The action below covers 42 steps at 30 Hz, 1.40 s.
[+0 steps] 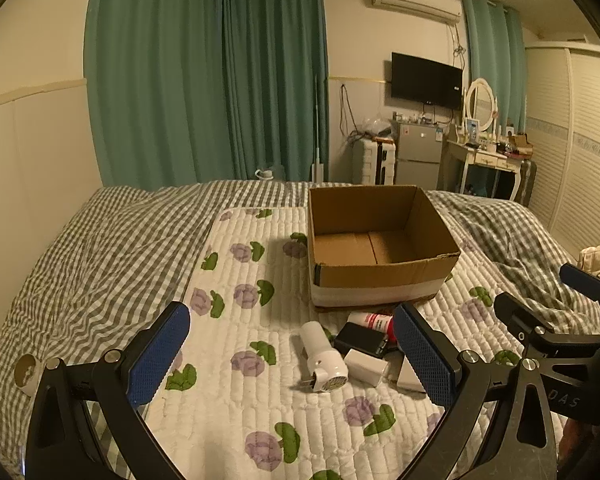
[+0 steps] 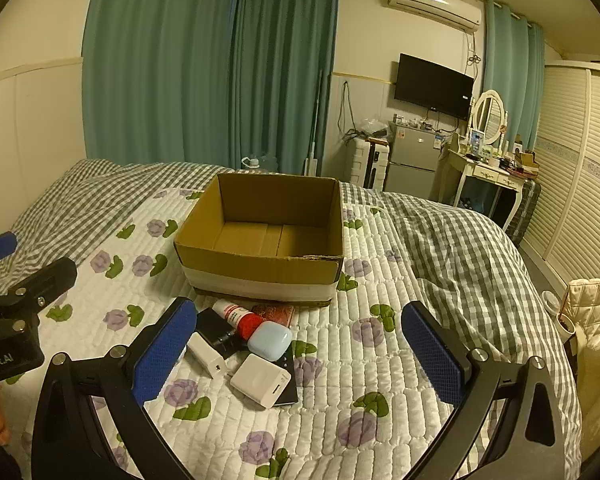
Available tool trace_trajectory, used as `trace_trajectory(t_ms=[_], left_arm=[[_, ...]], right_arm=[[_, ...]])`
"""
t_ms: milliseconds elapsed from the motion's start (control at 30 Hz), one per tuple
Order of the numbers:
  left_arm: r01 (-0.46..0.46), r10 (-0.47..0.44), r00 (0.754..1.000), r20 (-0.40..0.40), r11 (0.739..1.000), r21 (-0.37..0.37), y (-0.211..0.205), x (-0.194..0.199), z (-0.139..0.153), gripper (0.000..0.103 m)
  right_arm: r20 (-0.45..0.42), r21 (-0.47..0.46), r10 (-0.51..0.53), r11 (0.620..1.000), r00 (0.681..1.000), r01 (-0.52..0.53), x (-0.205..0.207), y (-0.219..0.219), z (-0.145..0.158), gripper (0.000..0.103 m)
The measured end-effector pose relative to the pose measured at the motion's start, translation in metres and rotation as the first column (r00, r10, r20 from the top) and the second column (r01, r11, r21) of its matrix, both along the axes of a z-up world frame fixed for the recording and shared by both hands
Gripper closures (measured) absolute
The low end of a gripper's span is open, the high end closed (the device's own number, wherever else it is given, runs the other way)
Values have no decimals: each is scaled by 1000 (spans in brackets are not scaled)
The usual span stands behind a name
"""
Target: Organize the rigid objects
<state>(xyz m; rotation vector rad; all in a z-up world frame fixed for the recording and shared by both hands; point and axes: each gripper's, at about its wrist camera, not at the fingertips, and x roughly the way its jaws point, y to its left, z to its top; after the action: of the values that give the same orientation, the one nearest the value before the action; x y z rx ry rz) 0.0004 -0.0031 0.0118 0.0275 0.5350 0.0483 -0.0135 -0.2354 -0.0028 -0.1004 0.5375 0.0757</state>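
An open, empty cardboard box [image 1: 380, 276] [image 2: 260, 268] stands on the flowered quilt. In front of it lies a small pile: a white plug adapter [image 1: 324, 358], a black block [image 1: 360, 338], a white charger [image 1: 366, 366] [image 2: 206, 354], a red-and-white tube [image 1: 374, 320] [image 2: 236, 316], a pale blue case [image 2: 270, 340], a white square box [image 2: 260, 380] and a reddish card [image 2: 276, 312]. My left gripper [image 1: 292, 360] is open above the quilt, the pile between its fingers. My right gripper [image 2: 300, 354] is open, the pile by its left finger.
The flowered quilt [image 1: 236, 320] [image 2: 360, 360] lies on a checked bedspread [image 1: 100, 248] [image 2: 452, 248]. A small round object [image 1: 28, 372] sits at the bed's left. A cream padded bag [image 2: 592, 332] hangs at the right. A dresser, a fridge and a wardrobe stand beyond the bed.
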Motion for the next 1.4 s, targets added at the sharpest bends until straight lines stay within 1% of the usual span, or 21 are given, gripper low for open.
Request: trace_trajectory(t_ms=[100,200,300,400,467,500,600,633,700,767,800,867,967,1000,1033,1100,1167,1200,1233,1367,1400], left_arm=[[-9,9,999,-32,1000,15,0,6,-2,0],[-14,16,998,-60,1000,25,0,14,-9,0],[-22,26,995,-93,999,40,-1,29,-19,2],[-35,43,989,-144,998,56,-2,48,-36,5],[-42,54,979,-196,997,66,-5,63,-55,10],[-47,61,973,-224,997,67,-6,70,-66,16],[-35,38,950,-309,999,14,-7,86,-93,18],[-35,32,942,-334,999,-4,-9,91,-103,21],[-29,26,932,-363,1000,-4,-14,98,-118,23],[-15,22,921,-389,1000,20,-21,102,-132,25],[-13,22,916,-400,1000,25,-23,105,-138,27],[-9,9,909,-418,1000,2,-24,108,-147,31],[0,-4,911,-413,1000,-10,-26,109,-149,38],[12,-15,907,-421,1000,-10,-26,110,-149,45],[25,-23,898,-439,1000,-2,-27,111,-151,49],[43,-41,889,-456,999,-7,-27,109,-155,54],[45,-44,894,-447,999,-7,-28,105,-153,54],[44,-45,896,-442,999,-11,-27,104,-151,54],[41,-43,902,-429,999,-14,-25,103,-146,54],[32,-39,925,-377,999,-24,-17,96,-125,54],[33,-41,929,-368,999,-29,-15,95,-120,54]], right_arm=[[-18,-36,13,999,1000,-14,4,3,0,0],[-39,-95,32,995,999,-35,14,5,-4,0],[-80,-86,86,992,993,-93,29,3,-6,0],[-111,-84,122,988,986,-132,49,-2,-10,0],[-144,-75,148,984,978,-160,66,-4,-16,0],[-159,-74,159,982,974,-172,73,-4,-20,0],[-214,-80,206,971,955,-227,95,0,-41,0],[-226,-80,214,968,950,-237,100,1,-48,0],[-258,-79,226,964,939,-254,111,5,-61,0],[-281,-69,234,962,931,-263,119,5,-72,0],[-289,-62,238,962,927,-266,121,5,-77,0],[-310,-53,240,962,920,-269,124,6,-87,0],[-343,-58,228,963,911,-263,128,6,-100,0],[-350,-60,222,964,910,-258,129,6,-103,0],[-360,-59,218,965,907,-256,130,6,-106,0],[-371,-62,218,964,903,-258,130,9,-109,0],[-382,-92,205,962,901,-258,130,13,-114,1],[-390,-104,202,960,898,-261,131,15,-117,5],[-397,-109,201,958,895,-264,132,17,-119,8],[-440,-123,199,953,876,-278,137,27,-133,11],[-446,-127,195,952,874,-278,138,28,-135,16]])
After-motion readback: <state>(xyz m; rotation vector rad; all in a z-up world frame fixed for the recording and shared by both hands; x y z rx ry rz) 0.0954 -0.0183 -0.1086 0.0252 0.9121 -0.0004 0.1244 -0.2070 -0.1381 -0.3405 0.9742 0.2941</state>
